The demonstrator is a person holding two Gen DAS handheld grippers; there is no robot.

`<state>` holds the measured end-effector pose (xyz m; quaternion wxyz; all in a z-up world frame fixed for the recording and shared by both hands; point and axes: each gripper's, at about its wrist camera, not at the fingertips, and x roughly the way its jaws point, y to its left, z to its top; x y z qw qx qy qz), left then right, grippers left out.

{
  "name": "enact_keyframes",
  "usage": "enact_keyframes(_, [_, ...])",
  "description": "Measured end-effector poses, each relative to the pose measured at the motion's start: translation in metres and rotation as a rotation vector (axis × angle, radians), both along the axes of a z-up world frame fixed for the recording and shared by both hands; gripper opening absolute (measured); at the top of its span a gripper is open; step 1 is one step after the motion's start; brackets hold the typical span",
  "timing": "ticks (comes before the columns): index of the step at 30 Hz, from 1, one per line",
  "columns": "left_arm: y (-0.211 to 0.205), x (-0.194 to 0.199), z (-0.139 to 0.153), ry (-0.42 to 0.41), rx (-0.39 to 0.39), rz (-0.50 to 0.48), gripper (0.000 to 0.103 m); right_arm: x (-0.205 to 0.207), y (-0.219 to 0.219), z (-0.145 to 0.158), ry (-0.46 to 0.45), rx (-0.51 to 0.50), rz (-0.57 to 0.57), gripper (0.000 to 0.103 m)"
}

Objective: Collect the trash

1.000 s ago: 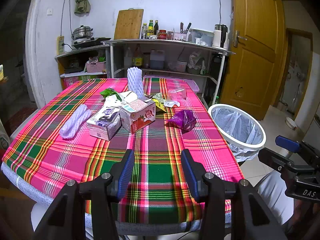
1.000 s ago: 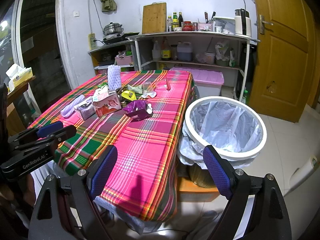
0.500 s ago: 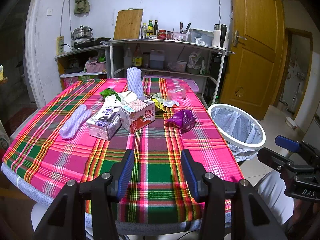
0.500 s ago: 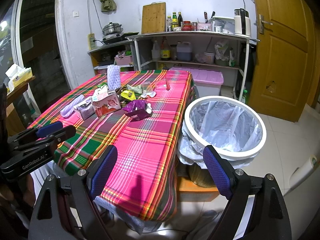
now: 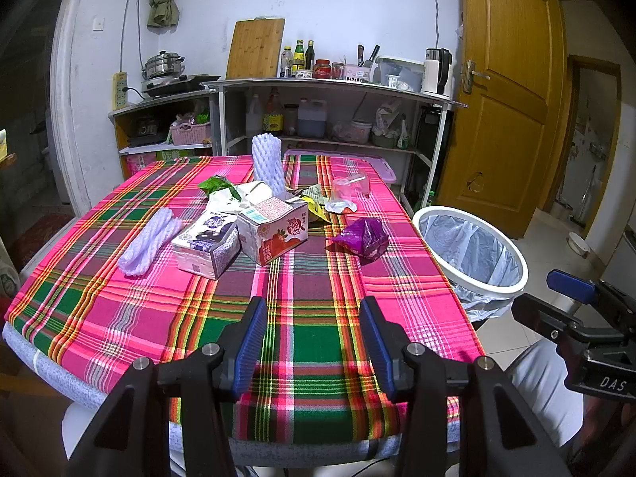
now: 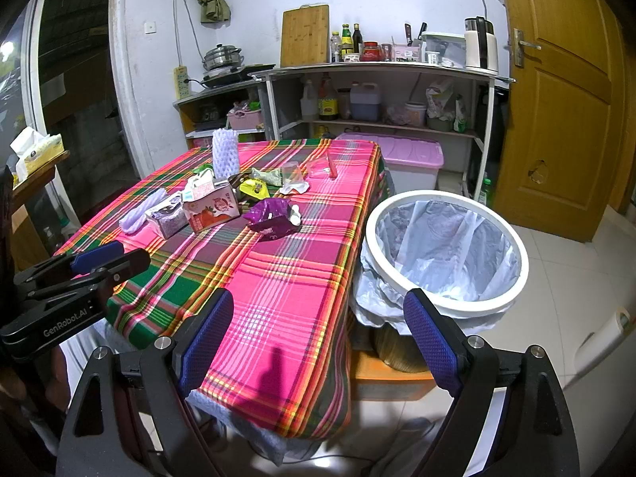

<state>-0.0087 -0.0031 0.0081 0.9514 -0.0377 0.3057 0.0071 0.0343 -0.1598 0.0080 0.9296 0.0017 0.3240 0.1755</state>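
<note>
- Foam net sleeve (image 5: 149, 240), lying far left of the waste bin (image 5: 471, 252): light and springy, it may squirt from closing jaws.
- Left gripper (image 5: 312, 338), jaws parted and empty above the near tablecloth (image 5: 318, 349): a low approach could snag and drag the cloth.
- Two milk cartons (image 5: 242, 234), mid-table left of the bin: leftover liquid, if any, could spill when tipped.
- Purple wrapper (image 5: 363, 236), trash nearest the bin: thin and crinkled, likely to slip.
- Right gripper (image 6: 318, 338), wide open, empty, just left of the bin: it could knock the rim.
</note>
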Motion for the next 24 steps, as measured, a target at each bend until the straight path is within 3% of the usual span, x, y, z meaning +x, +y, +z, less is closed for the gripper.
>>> enact_keyframes(16, [0.003, 0.002, -0.004, 0.006, -0.002, 0.008, 0.048, 0.0, -0.001, 0.001, 0.002, 0.003, 0.008, 0.088])
enact_keyframes(24, [0.011, 0.016, -0.009, 0.017, -0.012, 0.014, 0.048, 0.021, 0.003, -0.006, 0.01, 0.007, 0.036, 0.088])
